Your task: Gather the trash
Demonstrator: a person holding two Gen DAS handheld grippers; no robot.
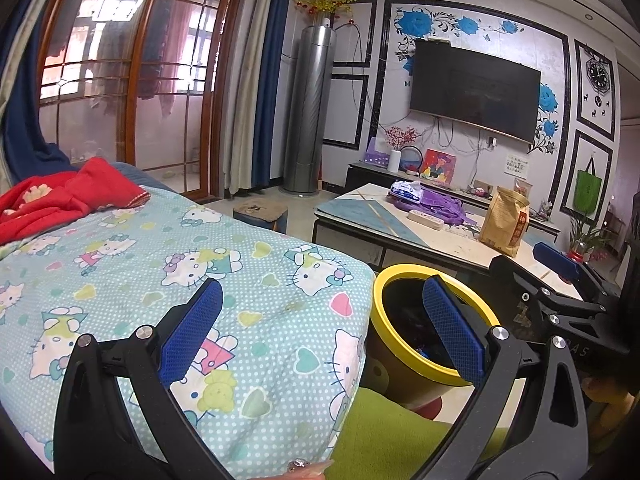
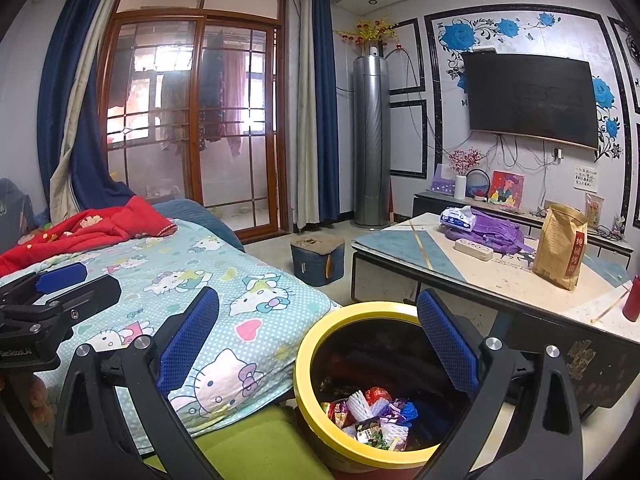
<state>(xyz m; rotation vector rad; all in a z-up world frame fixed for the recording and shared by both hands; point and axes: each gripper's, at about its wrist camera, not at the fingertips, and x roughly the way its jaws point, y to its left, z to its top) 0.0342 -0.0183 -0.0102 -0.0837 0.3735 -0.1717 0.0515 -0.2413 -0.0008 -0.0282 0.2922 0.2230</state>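
Both grippers spread wide, nothing held. Left gripper [image 1: 320, 328] hanging over the edge of the bed [image 1: 168, 264], its right finger crossing the yellow rim of the bin [image 1: 404, 272]. Right gripper [image 2: 320, 340] poised above the same bin [image 2: 320, 332], just beside the bed [image 2: 240, 312] and in front of the tabletop [image 2: 500, 284].

Trash [image 2: 372, 420] already lying at the bottom of the bin: crumpled wrappers, white foam netting, something blue (exact items too small to tell). No loose litter to be made out on the bed or the floor from here. On the tabletop only a paper bag [image 2: 560, 248], a tissue pack [image 2: 458, 216], a purple cloth [image 2: 488, 232] and a white power strip [image 2: 472, 249], none plainly rubbish.

Judged mostly done, or between pick-ups.

Risks from here:
- Knocking the bin over, with a finger catching the rim on the way out (bin wedged close between bed and tabletop, little room to swing).
- Clashing the two grippers, being so near each other over one opening.
- Snagging the bedsheet with the left fingers and dragging it.
- Mistaking the paper bag or tissue pack for trash and binning something wanted.
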